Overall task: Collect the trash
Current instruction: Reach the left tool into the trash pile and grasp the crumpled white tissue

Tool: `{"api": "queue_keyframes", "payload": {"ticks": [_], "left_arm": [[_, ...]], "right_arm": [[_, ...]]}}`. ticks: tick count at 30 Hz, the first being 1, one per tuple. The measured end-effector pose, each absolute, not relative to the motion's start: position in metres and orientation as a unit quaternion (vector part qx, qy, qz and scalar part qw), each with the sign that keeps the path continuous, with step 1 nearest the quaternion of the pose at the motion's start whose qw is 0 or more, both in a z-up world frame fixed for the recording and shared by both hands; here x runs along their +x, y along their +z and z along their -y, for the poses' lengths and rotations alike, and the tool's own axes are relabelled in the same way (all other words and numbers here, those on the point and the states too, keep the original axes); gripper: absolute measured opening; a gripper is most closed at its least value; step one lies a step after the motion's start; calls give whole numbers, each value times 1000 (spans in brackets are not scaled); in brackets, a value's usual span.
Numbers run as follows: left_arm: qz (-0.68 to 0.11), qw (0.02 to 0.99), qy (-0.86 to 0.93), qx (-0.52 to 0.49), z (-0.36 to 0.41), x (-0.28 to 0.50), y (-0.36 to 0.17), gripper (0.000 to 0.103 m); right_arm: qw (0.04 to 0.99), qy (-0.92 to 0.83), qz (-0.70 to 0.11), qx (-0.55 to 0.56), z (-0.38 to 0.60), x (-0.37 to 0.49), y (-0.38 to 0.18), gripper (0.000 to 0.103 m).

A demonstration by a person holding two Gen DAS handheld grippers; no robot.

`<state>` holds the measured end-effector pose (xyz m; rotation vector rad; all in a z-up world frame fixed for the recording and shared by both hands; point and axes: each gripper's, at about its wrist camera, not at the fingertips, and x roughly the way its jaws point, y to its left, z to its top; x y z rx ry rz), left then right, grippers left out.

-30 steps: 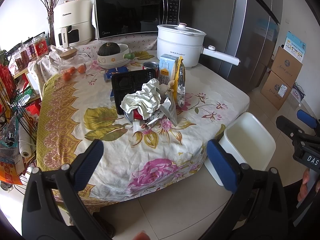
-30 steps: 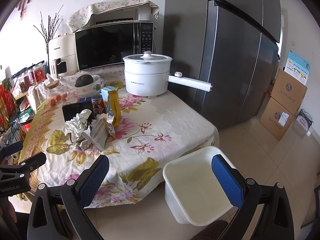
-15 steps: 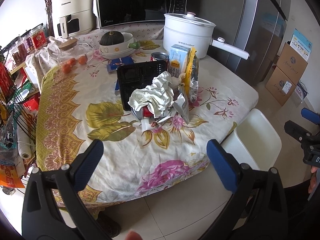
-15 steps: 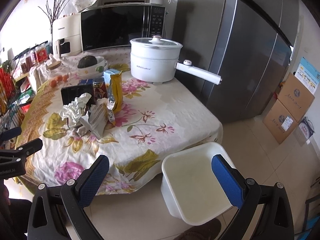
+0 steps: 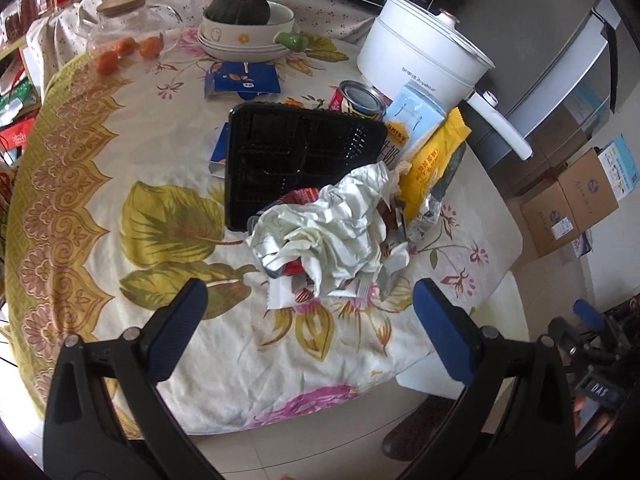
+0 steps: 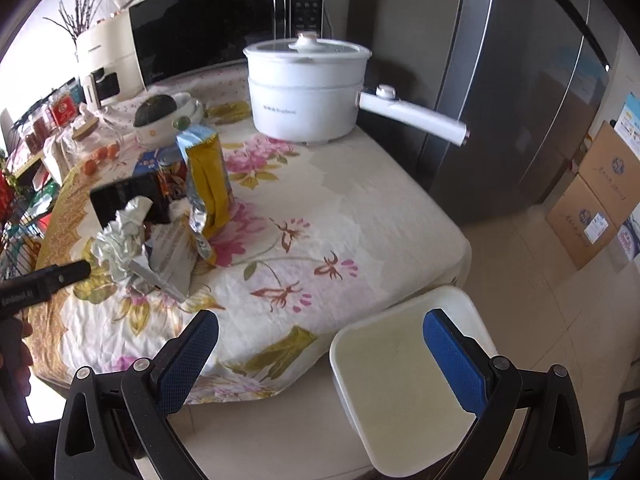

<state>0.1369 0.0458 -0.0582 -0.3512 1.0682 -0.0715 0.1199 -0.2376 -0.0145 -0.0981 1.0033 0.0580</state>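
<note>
A pile of trash lies on the flowered tablecloth (image 5: 80,216): crumpled silver-white foil wrappers (image 5: 332,228), a black plastic meal tray (image 5: 296,156), a yellow snack bag (image 5: 430,160), a blue-white carton (image 5: 412,116) and a can (image 5: 362,98). My left gripper (image 5: 310,304) is open and empty, just in front of the foil pile. My right gripper (image 6: 320,344) is open and empty, above the table's corner and a white bin (image 6: 404,392) on the floor. The pile also shows in the right wrist view (image 6: 132,236).
A white electric pot (image 6: 306,88) with a long handle stands at the back right. A bowl with a dark squash (image 5: 240,20), a glass jar (image 5: 120,20) and small oranges (image 5: 108,60) sit at the back left. A microwave (image 6: 216,36), fridge (image 6: 500,80) and cardboard boxes (image 6: 596,200) surround the table.
Both grippers have moved forward toward the table. The left one has come down close over the trash pile. Both stay open.
</note>
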Motion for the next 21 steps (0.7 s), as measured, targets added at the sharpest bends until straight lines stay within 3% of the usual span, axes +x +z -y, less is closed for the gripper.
{"api": "queue_keyframes", "payload": {"ticks": [6,9,16,21], "left_arm": [[-514,832,-23,-206,-41,170,-81,100],[-511,834,-12,-207,-40,178,-86,93],[-499,845,-24,-187,-39,176,-83,63],[-494,844,-53,-203,-52,165,-75,48]], "right_arm": [[872,21,-489,-31,246,134,-19,103],[868,18,-496,-25,249,136,-22,103],[863,20,-505,-20,246,136,-26,103],[860,31,-509,-6,232,143,-27,103]]}}
